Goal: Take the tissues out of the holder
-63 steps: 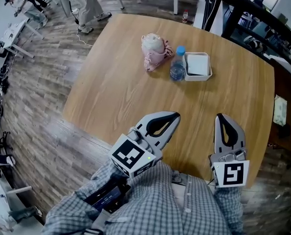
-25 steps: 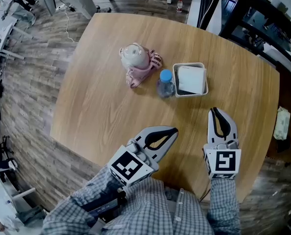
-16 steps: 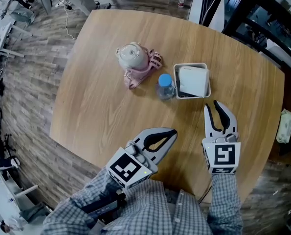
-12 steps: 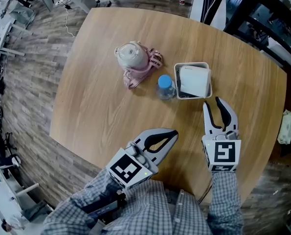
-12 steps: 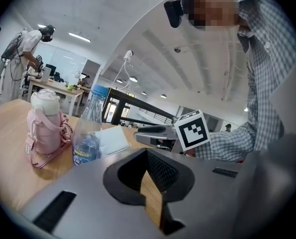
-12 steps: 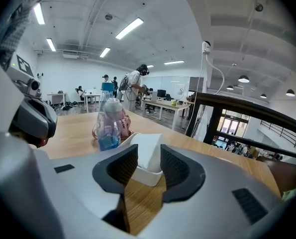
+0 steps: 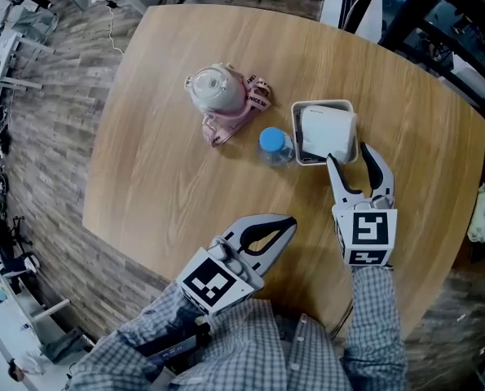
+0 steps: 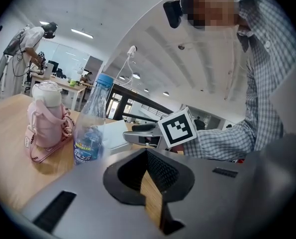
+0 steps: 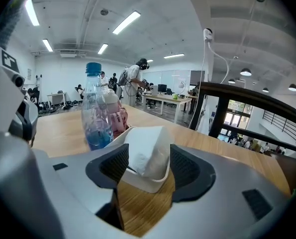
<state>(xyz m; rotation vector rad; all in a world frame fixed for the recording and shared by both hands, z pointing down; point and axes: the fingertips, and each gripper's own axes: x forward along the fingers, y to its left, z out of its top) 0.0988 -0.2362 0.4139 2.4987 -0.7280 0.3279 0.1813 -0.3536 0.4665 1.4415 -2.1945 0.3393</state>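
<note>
Round wooden bench (image 7: 160, 153), seen from above.

Far left: a pink pouch-like item (image 7: 222, 100) with a white top, lying on the bench.

Near edge: left tool (image 7: 288, 219), jaws together with nothing between them, low over the bench and well apart from the other things.

Centre: clear water bottle (image 7: 275, 147) with a blue cap, upright, just beside the holder's left wall.

Right of the bottle: white rectangular holder (image 7: 296, 130), open-topped. Tissues (image 7: 328, 133) are inside it: a white folded stack, soft and slightly rumpled, with a folded peak that rises above the rim in the right gripper view.

Right: right tool (image 7: 350, 155), jaws wide and opening, tips at the holder's near end. The tissues sit between the pads, which do not press on them.
</note>
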